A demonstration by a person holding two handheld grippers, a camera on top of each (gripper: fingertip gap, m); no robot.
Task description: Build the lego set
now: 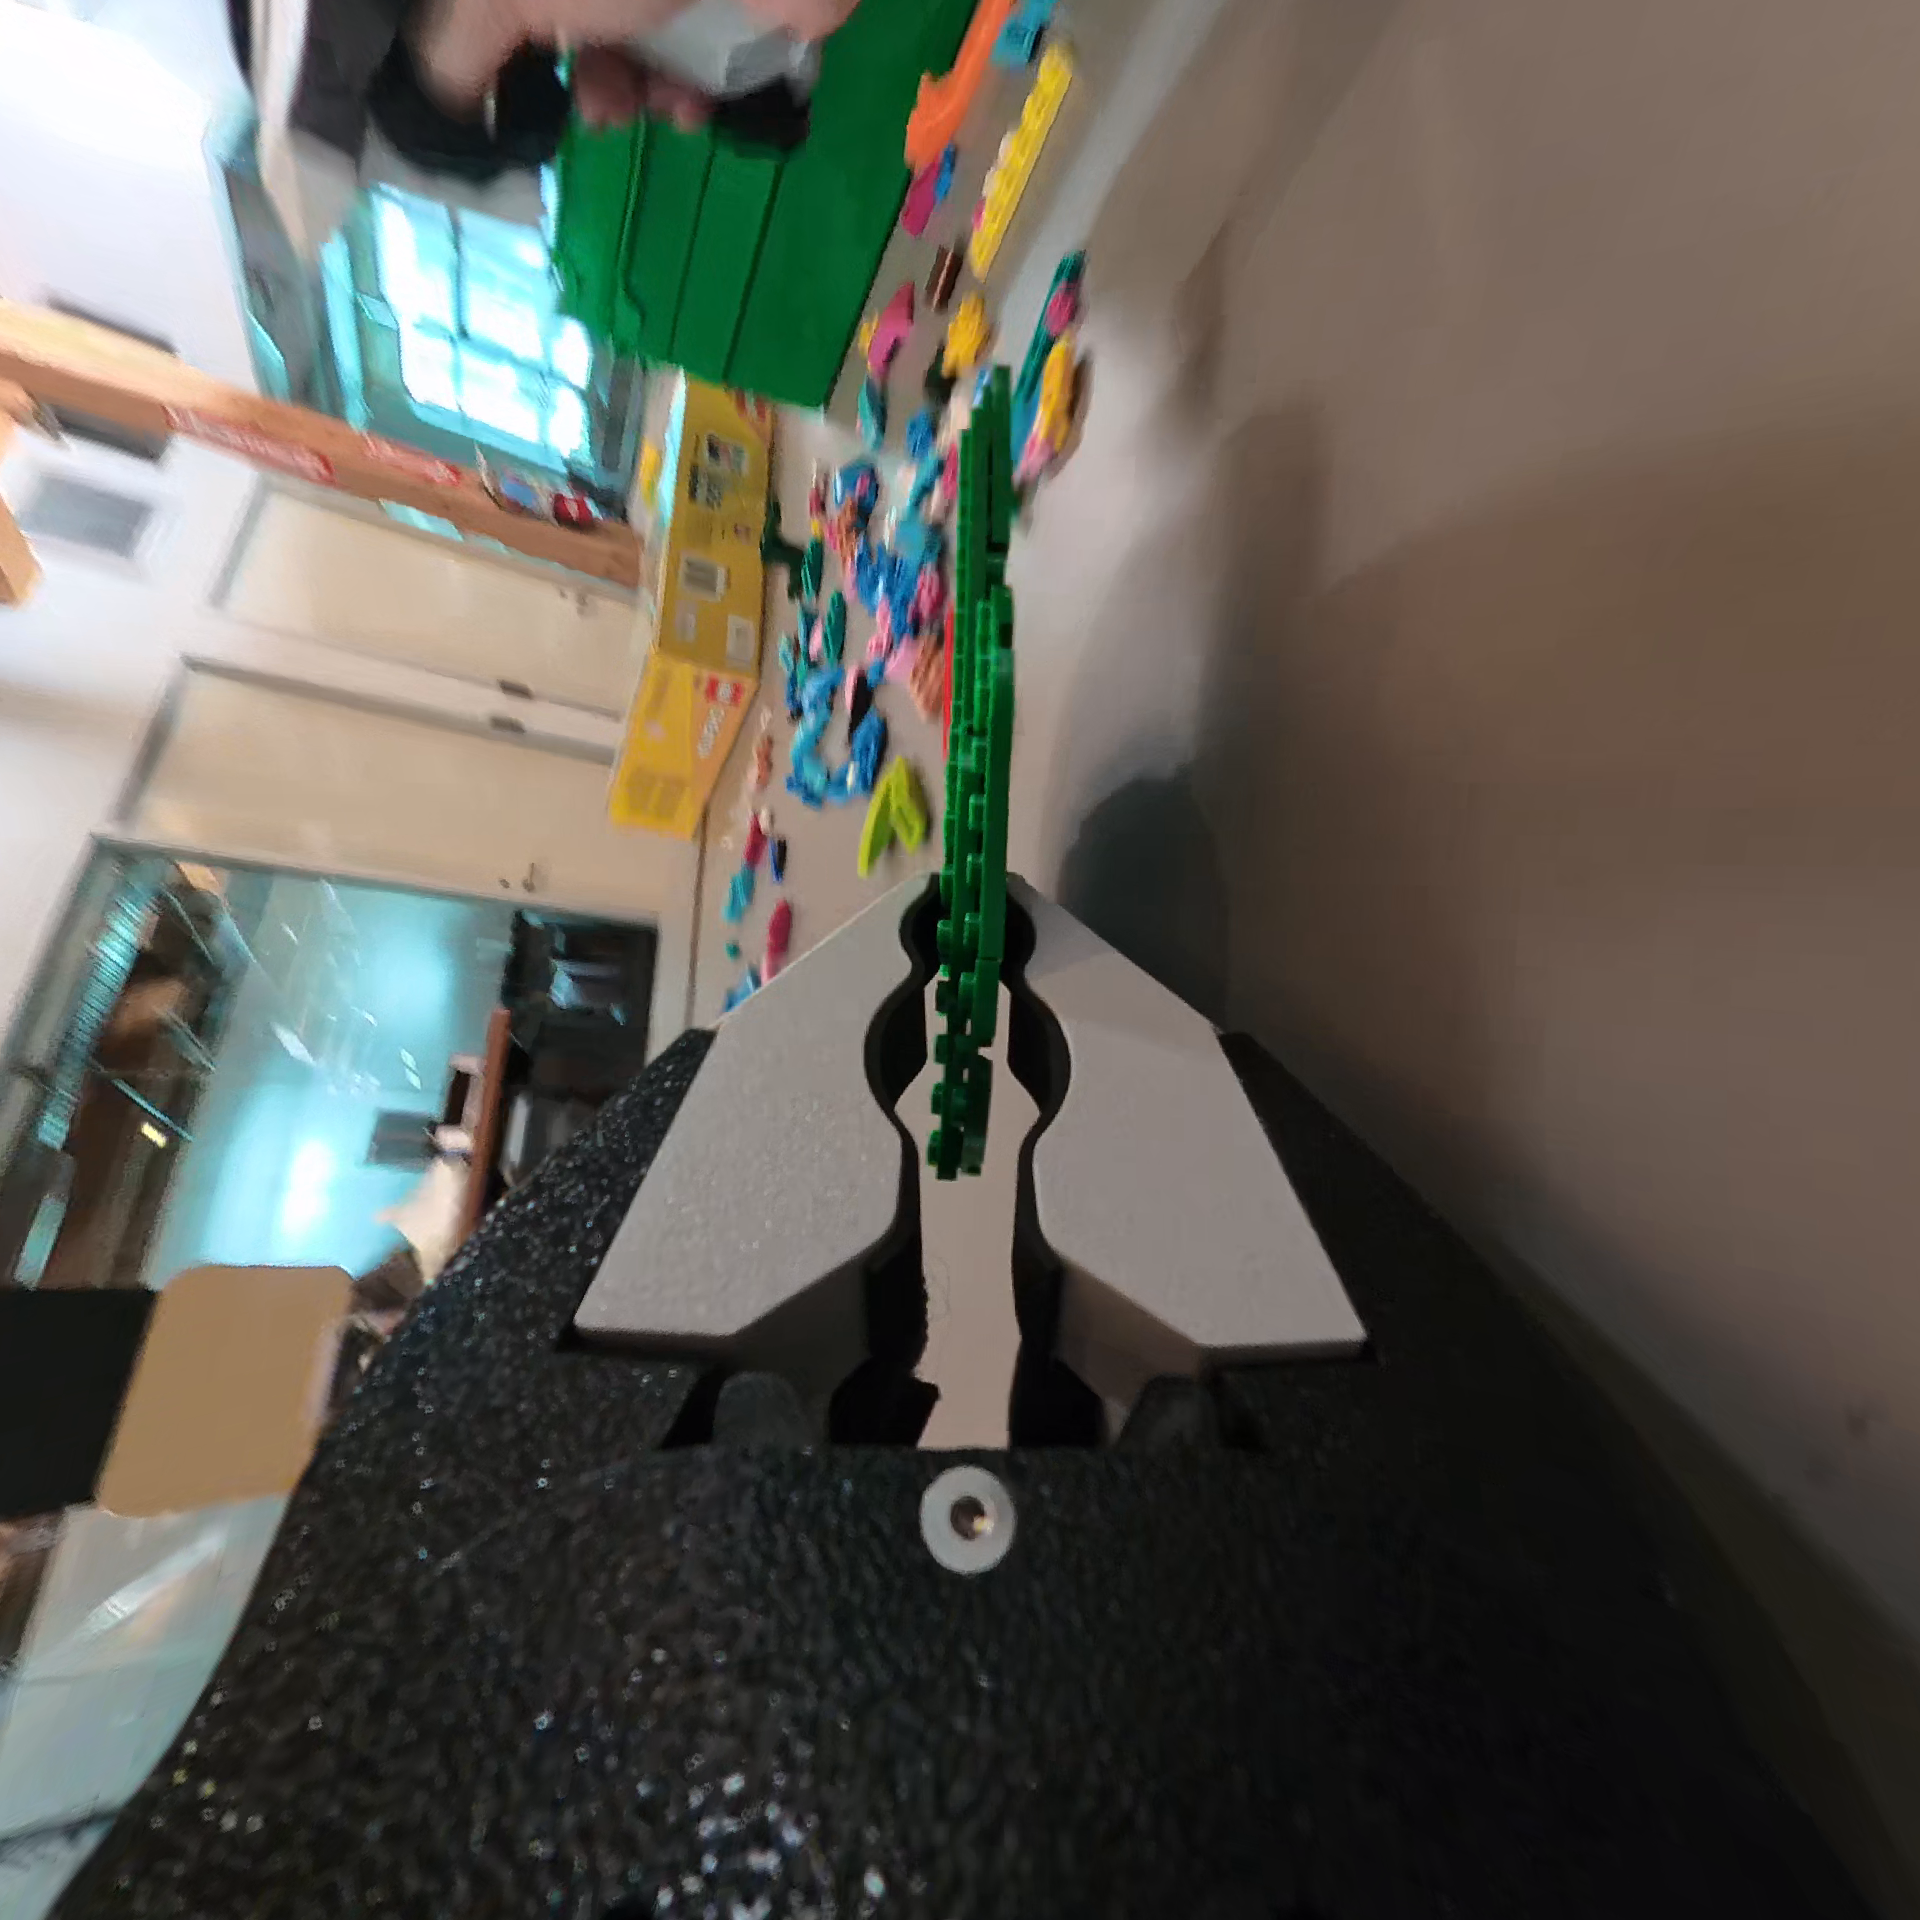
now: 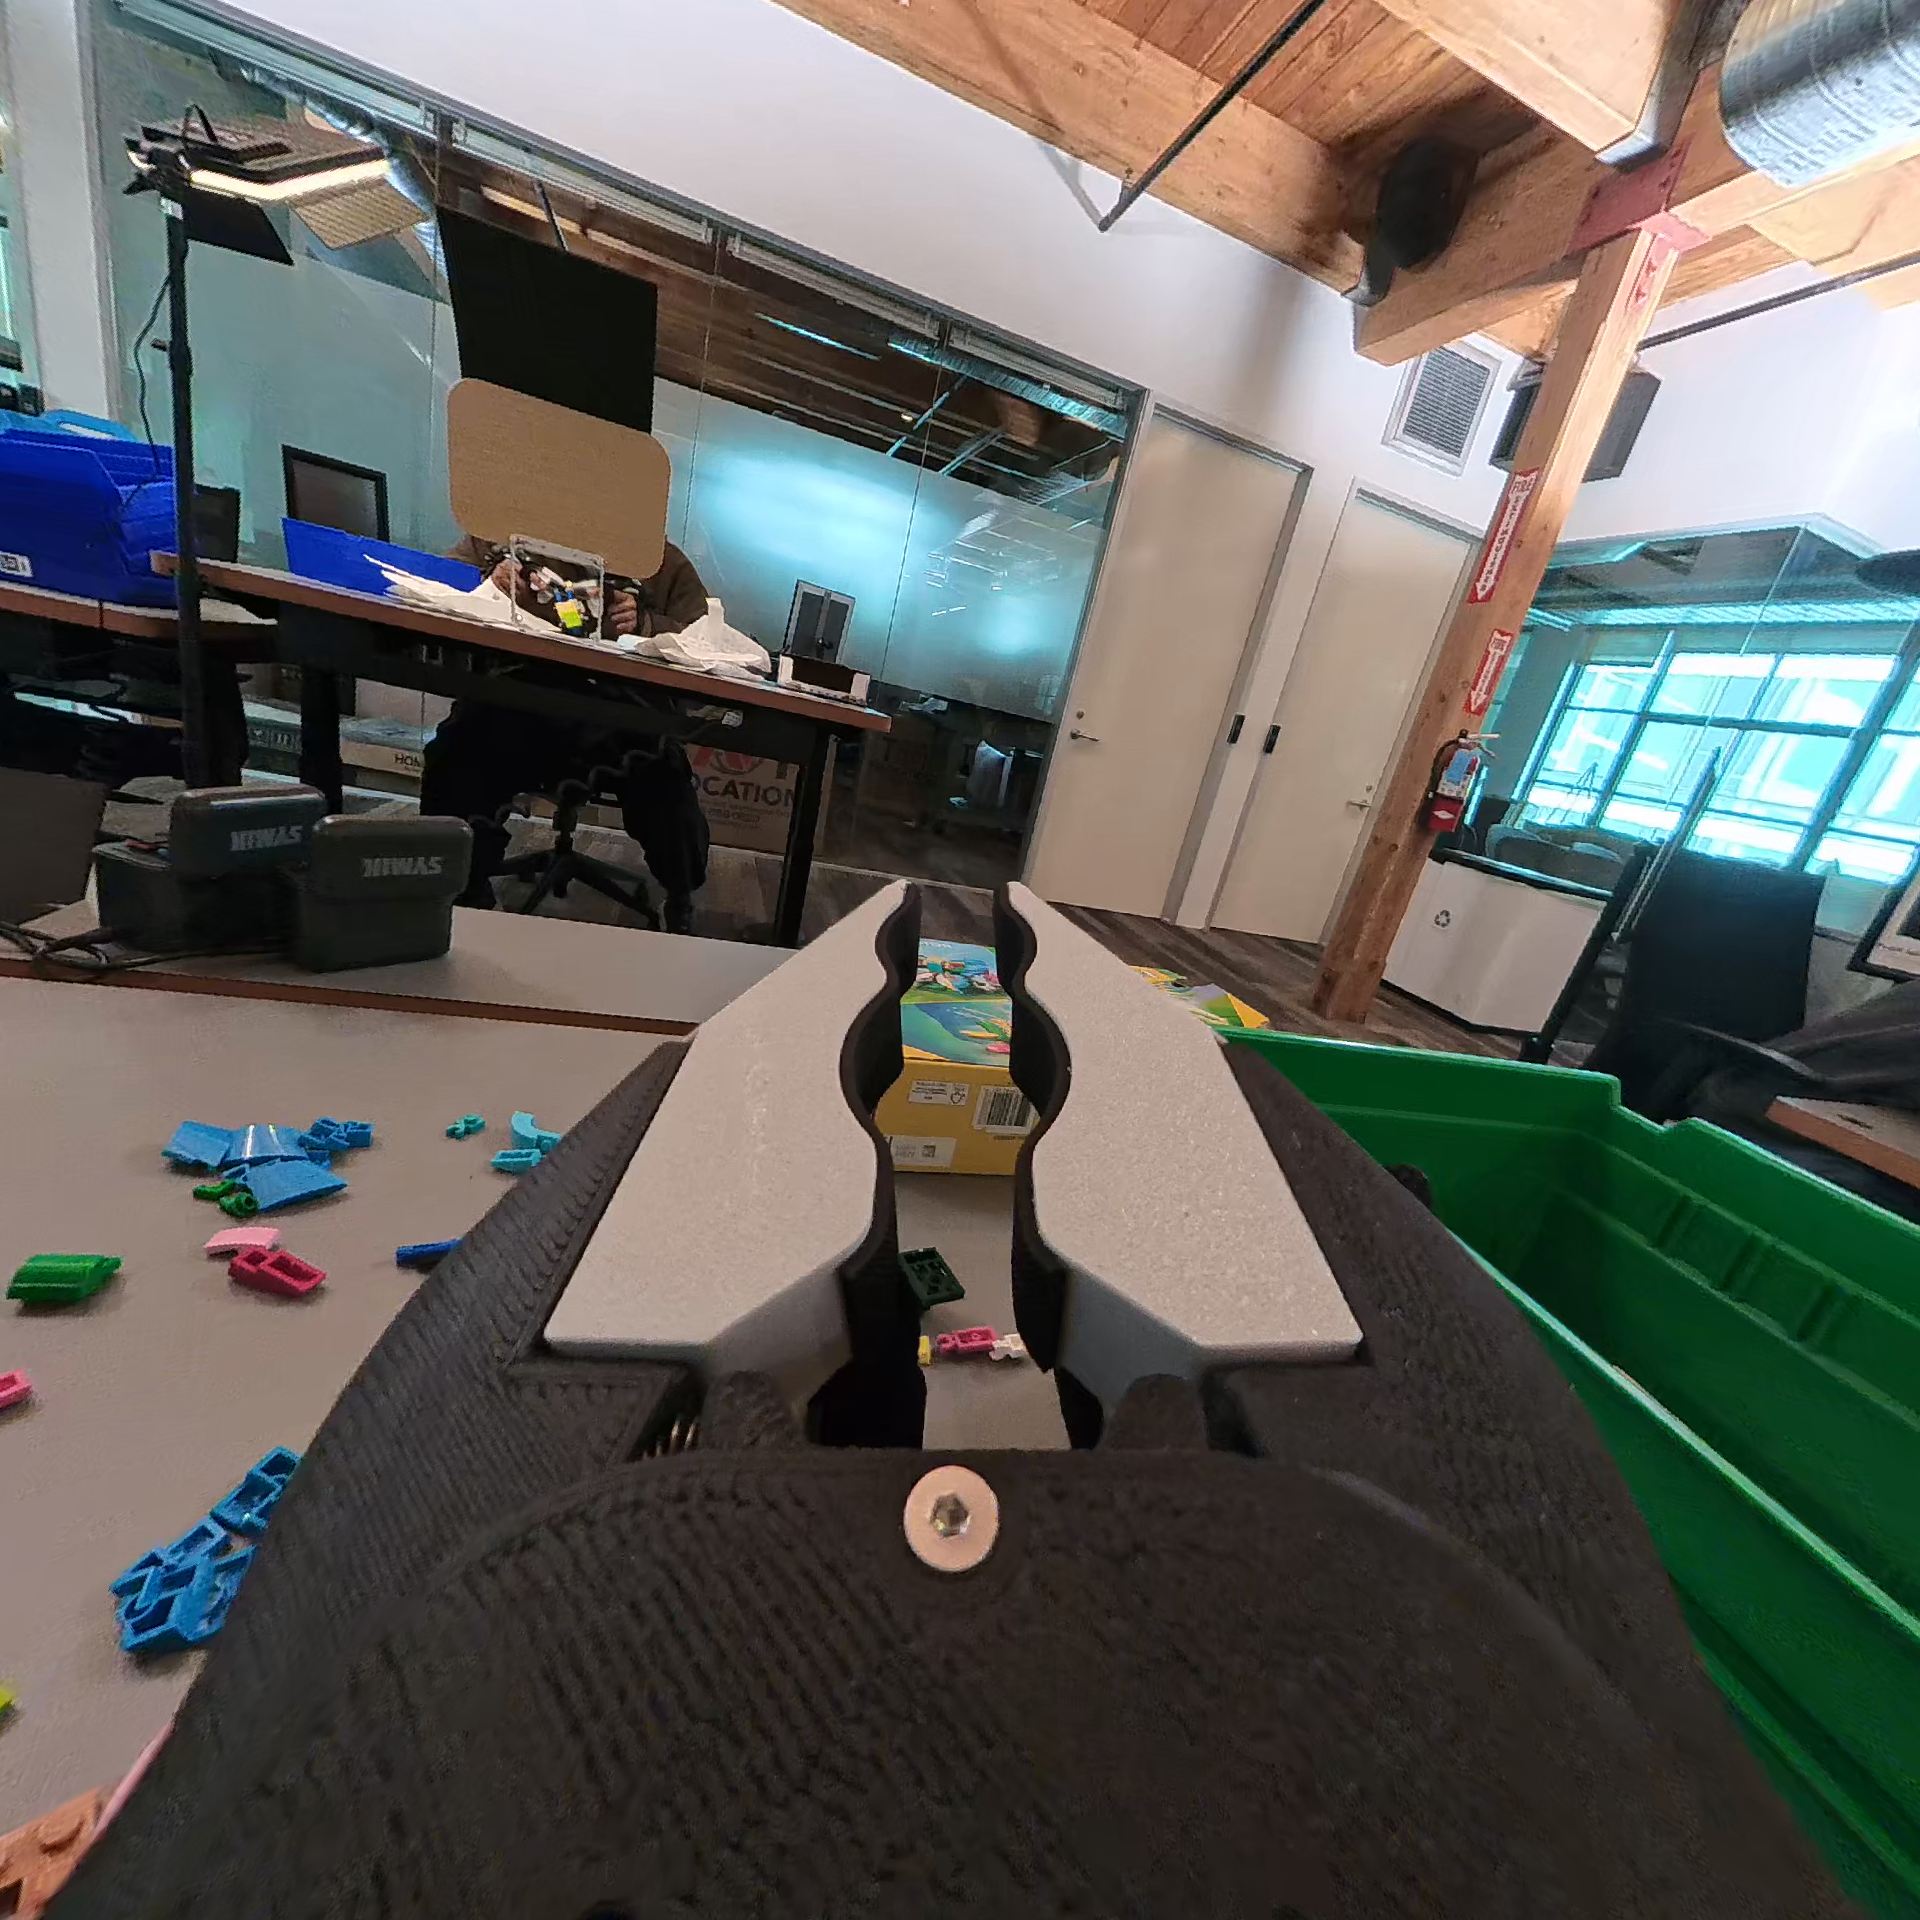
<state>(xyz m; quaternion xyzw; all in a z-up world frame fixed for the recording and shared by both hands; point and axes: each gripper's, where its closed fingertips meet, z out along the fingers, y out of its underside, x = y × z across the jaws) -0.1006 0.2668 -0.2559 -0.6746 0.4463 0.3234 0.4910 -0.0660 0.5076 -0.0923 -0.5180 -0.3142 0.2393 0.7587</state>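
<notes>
Left hand-held gripper clamps a green studded plate; right hand-held gripper stands narrowly parted, bare, beside the green bin above the tabletop.

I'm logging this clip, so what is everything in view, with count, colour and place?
Brick strip: one, green, clamped upright between the left tongs.
Loose bricks: many, mostly blue, pink and green, scattered on the grey table.
Bin: one, green, right of the right tongs.
Box: one, yellow, on the table beyond the right tongs.
Cases: two, dark, far table edge.
Seated person: one, at the back desk.
Left tongs: shut on the strip.
Right tongs: open, holding nothing.
</notes>
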